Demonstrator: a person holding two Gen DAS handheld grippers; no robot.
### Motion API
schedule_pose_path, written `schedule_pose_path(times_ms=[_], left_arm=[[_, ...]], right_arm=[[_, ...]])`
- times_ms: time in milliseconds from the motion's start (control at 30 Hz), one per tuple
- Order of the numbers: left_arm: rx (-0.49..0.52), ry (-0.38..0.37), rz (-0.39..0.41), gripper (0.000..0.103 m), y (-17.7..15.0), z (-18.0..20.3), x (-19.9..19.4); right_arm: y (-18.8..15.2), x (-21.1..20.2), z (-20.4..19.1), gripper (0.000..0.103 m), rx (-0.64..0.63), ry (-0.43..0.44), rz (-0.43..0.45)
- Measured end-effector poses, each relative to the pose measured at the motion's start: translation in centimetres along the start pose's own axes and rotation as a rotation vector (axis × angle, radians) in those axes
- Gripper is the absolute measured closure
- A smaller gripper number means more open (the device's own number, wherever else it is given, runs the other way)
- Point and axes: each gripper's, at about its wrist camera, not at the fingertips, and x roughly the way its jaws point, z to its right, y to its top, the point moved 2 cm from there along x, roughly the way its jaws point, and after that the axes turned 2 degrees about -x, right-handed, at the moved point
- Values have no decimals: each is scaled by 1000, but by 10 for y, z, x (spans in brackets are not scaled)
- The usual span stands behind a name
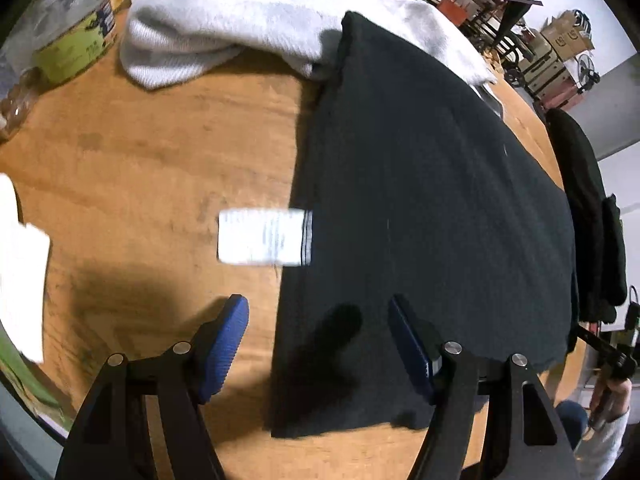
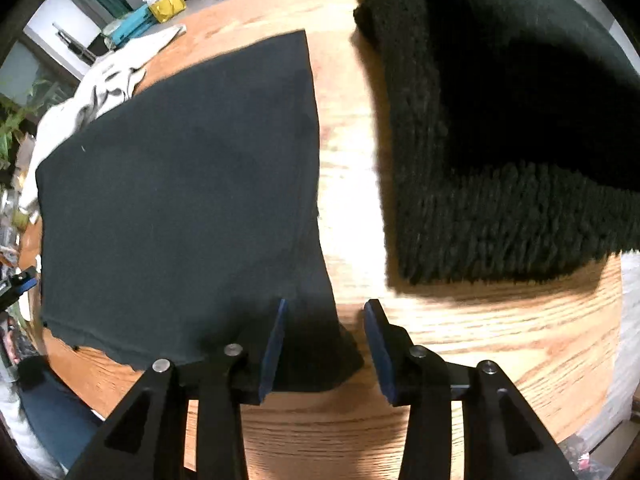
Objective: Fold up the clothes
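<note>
Tongs are hanging spread, left [image 1: 318, 344] and right [image 2: 324, 350], pinching nothing; closing now risks grabbing only the shirt's [image 1: 420, 208] top layer.

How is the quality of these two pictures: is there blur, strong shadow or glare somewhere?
Left wrist view: the white label is smeared by motion blur, and the left gripper casts a dark shadow on the wooden table. Right wrist view: glare whitens the table beside the black garment; the knitted garment is very dark.

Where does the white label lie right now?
In the left wrist view, the white label lies on the wooden table, sticking out from the dark garment.
</note>
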Motion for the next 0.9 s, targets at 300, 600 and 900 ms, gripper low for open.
schedule_pose_path(times_ms=[300,600,900], left_arm=[[-44,19,-11,30,-12,-51,-15],[-4,-25,-84,29,-25,-61,-20],[-4,102,-121,29,-12,-96,-35]], right_arm=[[-7,13,-11,94,-66,-14,-25],[-21,-15,-22,62,-90,1,80],[-23,0,-10,57,-76,35,48]])
